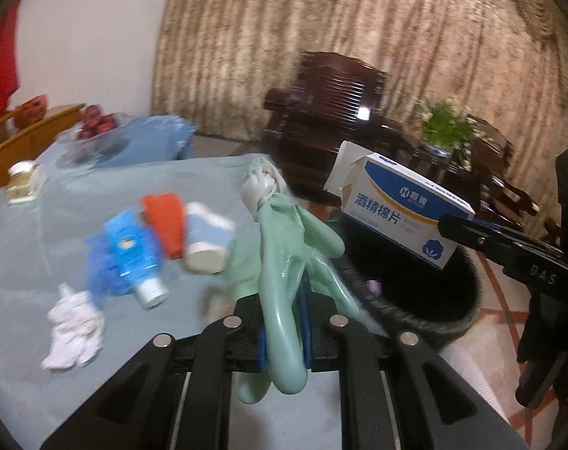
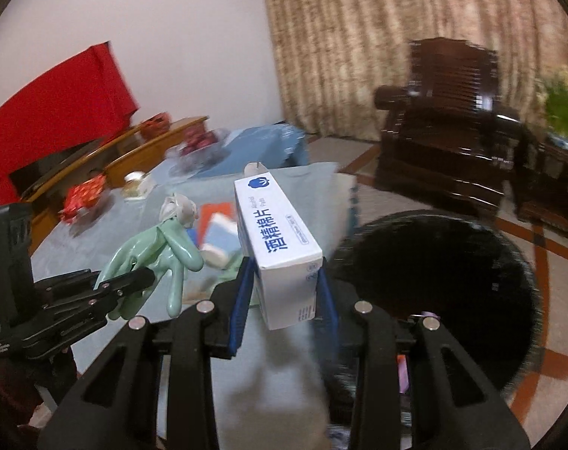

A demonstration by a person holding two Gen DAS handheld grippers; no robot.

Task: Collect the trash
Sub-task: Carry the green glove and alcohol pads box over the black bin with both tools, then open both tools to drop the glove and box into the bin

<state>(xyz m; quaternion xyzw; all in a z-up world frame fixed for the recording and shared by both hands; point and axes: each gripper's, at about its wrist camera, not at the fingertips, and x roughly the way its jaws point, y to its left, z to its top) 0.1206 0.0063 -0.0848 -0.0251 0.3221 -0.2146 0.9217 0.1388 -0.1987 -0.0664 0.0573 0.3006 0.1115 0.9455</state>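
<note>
The left gripper [image 1: 284, 337] is pinched almost shut on a limp green rubber glove [image 1: 284, 262], whose fingers droop below the blue pads while its knotted cuff flops up toward the middle of the left wrist frame. The right gripper [image 2: 284, 300] has its jaws partly apart and clamped on the lower end of a white and blue swab box [image 2: 276, 240], which juts forward with its end flap open. In the right wrist view the black trash bin [image 2: 434, 281] gapes at the lower right, just beside the box and the table edge, so both loads look close to their drop. My worry is the glove: it is slack and could snag the bin rim or cling to the pads when let go. The box, held only at one end, could tip and fall outside. More rubbish waits on the grey-clothed table [image 1: 40, 225] at the left of the left wrist frame: a blue tube [image 1: 134, 251], an orange packet [image 1: 164, 221] and a crumpled white tissue [image 1: 74, 330], all well apart from either gripper.
</note>
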